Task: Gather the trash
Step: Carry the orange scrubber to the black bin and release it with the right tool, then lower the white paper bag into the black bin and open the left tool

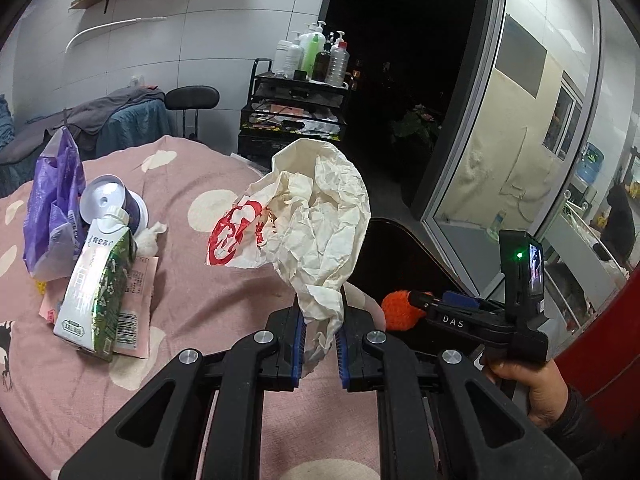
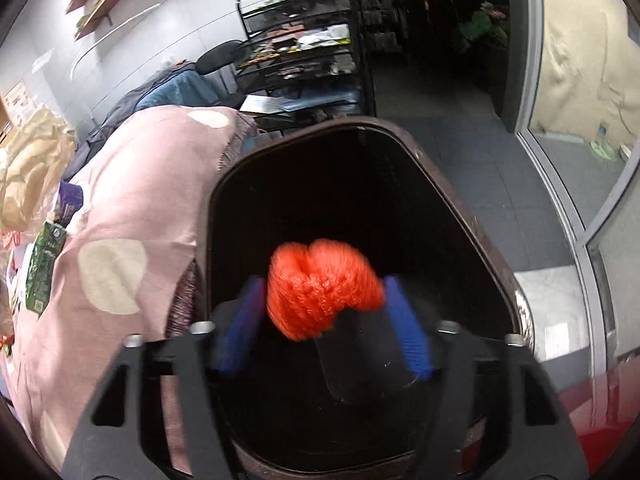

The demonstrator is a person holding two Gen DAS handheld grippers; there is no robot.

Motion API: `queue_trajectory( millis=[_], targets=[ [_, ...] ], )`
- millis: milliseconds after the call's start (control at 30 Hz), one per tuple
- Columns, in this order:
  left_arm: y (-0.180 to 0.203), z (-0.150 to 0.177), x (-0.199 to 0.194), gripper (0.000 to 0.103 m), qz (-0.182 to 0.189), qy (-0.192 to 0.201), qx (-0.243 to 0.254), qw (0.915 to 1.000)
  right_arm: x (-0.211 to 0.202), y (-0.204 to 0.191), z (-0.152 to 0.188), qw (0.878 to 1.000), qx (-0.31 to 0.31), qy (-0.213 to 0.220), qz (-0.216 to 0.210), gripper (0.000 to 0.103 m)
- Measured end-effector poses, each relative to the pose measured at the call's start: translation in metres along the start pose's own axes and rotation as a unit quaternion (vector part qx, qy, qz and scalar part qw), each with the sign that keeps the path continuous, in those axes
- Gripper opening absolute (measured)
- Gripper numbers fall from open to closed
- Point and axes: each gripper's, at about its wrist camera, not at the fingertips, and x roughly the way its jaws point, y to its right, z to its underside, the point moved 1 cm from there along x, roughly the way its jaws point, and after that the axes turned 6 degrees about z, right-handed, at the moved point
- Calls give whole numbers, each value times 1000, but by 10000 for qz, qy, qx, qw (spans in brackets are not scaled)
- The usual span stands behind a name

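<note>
1. Left claw (image 1: 320, 320), nearest the lens, is clamped narrow on the lower tail of a crumpled white paper bag (image 1: 320, 208) with a red print. The bag stands up from the 2 blue pads, above the pink cover.
2. Right claw (image 2: 324, 300) points down into the bin with its jaws wide. An orange fuzzy ball (image 2: 320, 280) sits between its 2 blue pads, blurred, and the pads flank it without visibly squeezing it. In the left wrist view a hand (image 1: 532, 384) grips this claw's handle, and the ball shows at its tip.
3. Pink cover (image 1: 192, 280) with cream dots spreads over the surface that carries the remaining trash.
4. Dark bin (image 2: 440, 176) stands just beside the edge of the cover, its mouth open directly under the right claw. Its inside is too dark to read.
5. Purple plastic bag (image 1: 52, 208) slumps at the far left of the cover.
6. Green and white drink carton (image 1: 100, 280) lies tilted just beside the purple bag, resting on a pink printed sheet (image 1: 140, 280).
7. White and purple tub (image 1: 112, 200) lies on its side behind the carton, touching it.
8. White tissue wad (image 1: 150, 236) lies against the tub, on the side nearer the paper bag.
</note>
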Motion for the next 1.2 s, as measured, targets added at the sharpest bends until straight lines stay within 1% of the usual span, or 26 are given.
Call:
queue_trajectory(
  millis=[133, 200, 233, 367, 533, 633, 833, 1067, 1133, 1167, 1200],
  targets=[
    [6, 1, 7, 13, 91, -120, -1, 9999, 2, 4, 7, 10000, 18, -41, 13, 76],
    [10, 0, 11, 13, 122, -162, 28, 9998, -1, 5, 8, 10000, 48, 3, 0, 81],
    [13, -1, 13, 13, 130, -179, 60, 9997, -3, 6, 8, 10000, 62, 33, 22, 82],
    [23, -2, 23, 13, 236, -286, 156, 9992, -16, 14, 7, 9995, 154, 246, 142, 86],
    [36, -4, 42, 13, 379, -511, 254, 9977, -38, 30, 2, 9964, 425, 604, 426, 88],
    [44, -6, 56, 13, 432, -664, 317, 9964, -50, 41, -1, 9938, 515, 766, 624, 92],
    [59, -4, 83, 13, 453, -1043, 517, 9922, -64, 67, -9, 9883, 702, 943, 966, 94],
    [68, -2, 106, 14, 363, -1365, 678, 9876, -71, 91, -11, 9854, 832, 1017, 1084, 94],
    [71, -3, 111, 21, 355, -1449, 760, 9859, -72, 93, -10, 9855, 832, 1017, 1078, 94],
    [73, -3, 113, 32, 333, -1483, 789, 9852, -72, 94, -10, 9854, 832, 1020, 1081, 95],
    [74, -5, 117, 49, 310, -1500, 794, 9850, -72, 95, -10, 9855, 828, 1016, 1074, 95]
  ],
)
